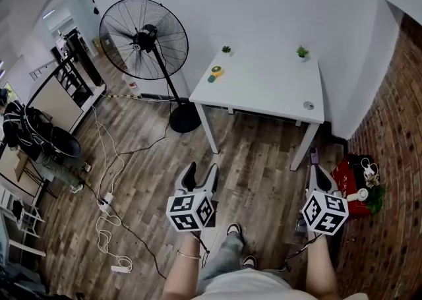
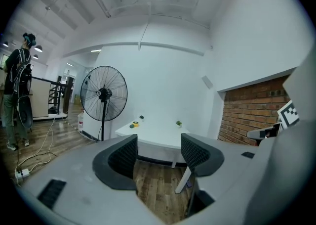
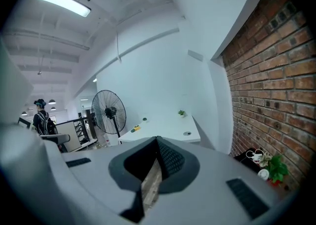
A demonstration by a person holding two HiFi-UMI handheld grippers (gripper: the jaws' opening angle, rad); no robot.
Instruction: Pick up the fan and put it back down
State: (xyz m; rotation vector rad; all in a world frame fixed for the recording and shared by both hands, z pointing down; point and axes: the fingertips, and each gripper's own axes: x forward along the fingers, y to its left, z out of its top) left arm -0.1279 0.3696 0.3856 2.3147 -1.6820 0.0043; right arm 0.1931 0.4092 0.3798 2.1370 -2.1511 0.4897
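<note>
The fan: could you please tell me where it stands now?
In the head view the fan stands on the floor at upper left, just left of the white table.

In the head view the bottom edge cuts off the wearer's forearms [image 1: 186, 272] and legs, and the marker cube [image 1: 324, 211] covers the rear of the right gripper [image 1: 317, 171]. On the counter [image 1: 264, 91], the yellow-and-green item [image 1: 215, 73] and the small round thing [image 1: 308, 105] are too small to identify. So are the white objects [image 1: 366, 170] on the red bag [image 1: 344, 180]. In the left gripper view the body of the left gripper [image 2: 159, 142] hides the base of the fan [image 2: 103, 95] and part of the counter's legs. In the right gripper view that gripper's body likewise hides the fan's base and the counter's legs.
</note>
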